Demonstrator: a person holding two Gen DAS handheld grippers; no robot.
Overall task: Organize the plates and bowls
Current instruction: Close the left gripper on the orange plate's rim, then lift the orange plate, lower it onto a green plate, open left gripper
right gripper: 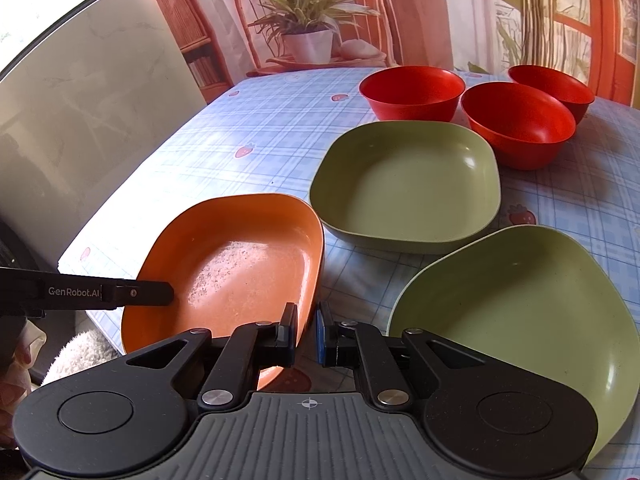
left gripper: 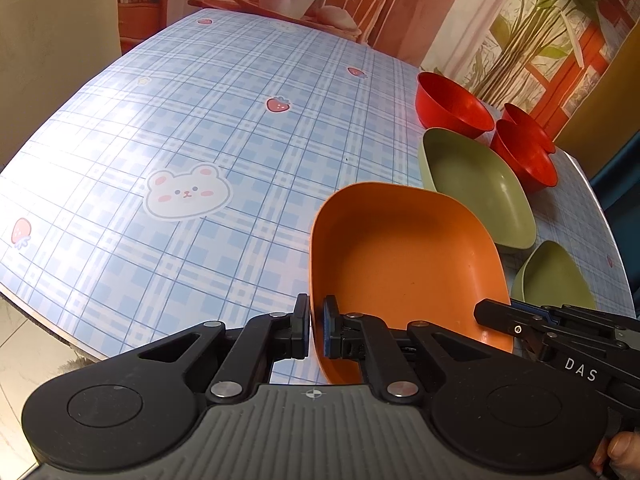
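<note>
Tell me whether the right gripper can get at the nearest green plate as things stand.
Probably not yet: the right gripper is shut on the orange plate rim, as is the left gripper. Otherwise the near green plate lies just beside it, nothing between.

- You are in a home dining spot: the table [left gripper: 200,128] filling the left and centre of the left wrist view wears a glossy blue-and-white plaid cloth printed with strawberries and a cartoon bear face [left gripper: 187,192].
- Everyday tableware sits on it: round red plastic bowls [right gripper: 412,90] at the upper right of the right wrist view, and squarish olive-green plastic plates [right gripper: 406,184] below them.
- Along the top, a printed backdrop [right gripper: 320,20] shows a potted plant and rattan chair.
</note>
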